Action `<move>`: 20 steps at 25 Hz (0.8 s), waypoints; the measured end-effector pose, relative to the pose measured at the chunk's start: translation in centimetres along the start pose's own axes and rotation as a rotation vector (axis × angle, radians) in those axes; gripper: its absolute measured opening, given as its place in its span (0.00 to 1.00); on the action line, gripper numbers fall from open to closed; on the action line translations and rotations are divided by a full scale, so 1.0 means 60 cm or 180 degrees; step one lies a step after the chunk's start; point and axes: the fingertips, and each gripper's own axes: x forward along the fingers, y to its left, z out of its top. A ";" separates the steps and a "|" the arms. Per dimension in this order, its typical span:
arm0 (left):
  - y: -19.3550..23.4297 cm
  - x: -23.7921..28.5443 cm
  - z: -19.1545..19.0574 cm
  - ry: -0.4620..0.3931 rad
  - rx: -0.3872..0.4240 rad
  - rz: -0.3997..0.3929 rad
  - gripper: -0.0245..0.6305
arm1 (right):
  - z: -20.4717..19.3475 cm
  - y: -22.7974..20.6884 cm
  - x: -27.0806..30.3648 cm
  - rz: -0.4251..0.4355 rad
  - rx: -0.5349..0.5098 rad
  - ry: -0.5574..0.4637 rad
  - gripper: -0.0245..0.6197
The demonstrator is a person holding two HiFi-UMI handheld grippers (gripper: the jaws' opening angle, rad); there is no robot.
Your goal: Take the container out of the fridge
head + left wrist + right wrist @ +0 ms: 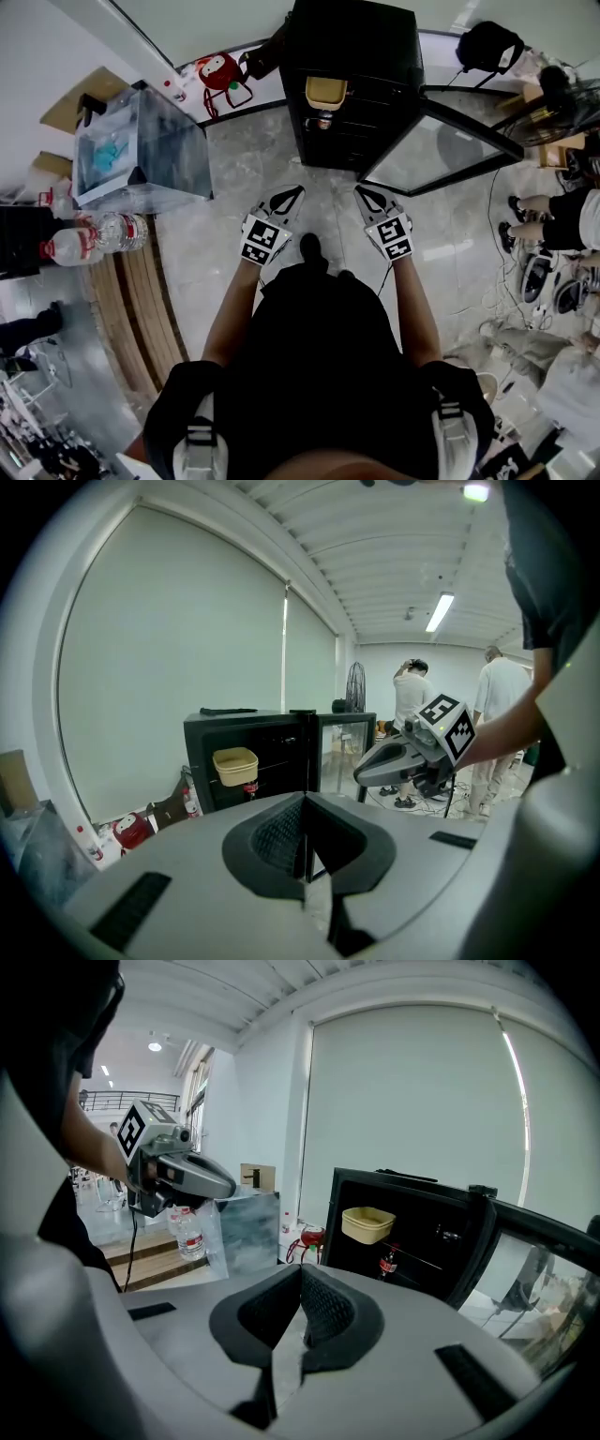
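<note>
**Door open, container not yet out**

The fridge (352, 84) stands at the top centre of the head view, its glass door (436, 150) swung open toward the right. The yellow container (325, 91) sits on an upper shelf inside, with nothing touching it. Judging by this, only the opening is done. Reaching in, gripping the container and lifting it out are all left to do.

The left gripper (296, 191) and the right gripper (363, 191) hang side by side in the middle of the frame, well short of the fridge. Each gripper view shows its jaws clenched together with nothing between them.

As for writing, a small bottle (388, 1265) on the shelf below the container has a red label, too small to read. The water bottles (98, 236) at the left edge carry red bands that are just as unreadable. The gripper cubes show only black-and-white square patterns, no words.
</note>
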 end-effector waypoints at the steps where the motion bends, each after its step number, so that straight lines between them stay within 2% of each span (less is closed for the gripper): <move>1: 0.004 0.001 0.002 -0.0013 0.0010 -0.0027 0.07 | 0.002 0.000 0.005 -0.0018 0.0009 0.0002 0.04; 13: 0.044 0.002 0.004 -0.0035 0.0123 -0.0134 0.07 | 0.010 0.003 0.032 -0.0169 0.0063 -0.0020 0.04; 20: 0.064 0.000 0.010 -0.0097 0.0143 -0.0032 0.07 | 0.026 -0.011 0.052 -0.0136 -0.0018 -0.0048 0.04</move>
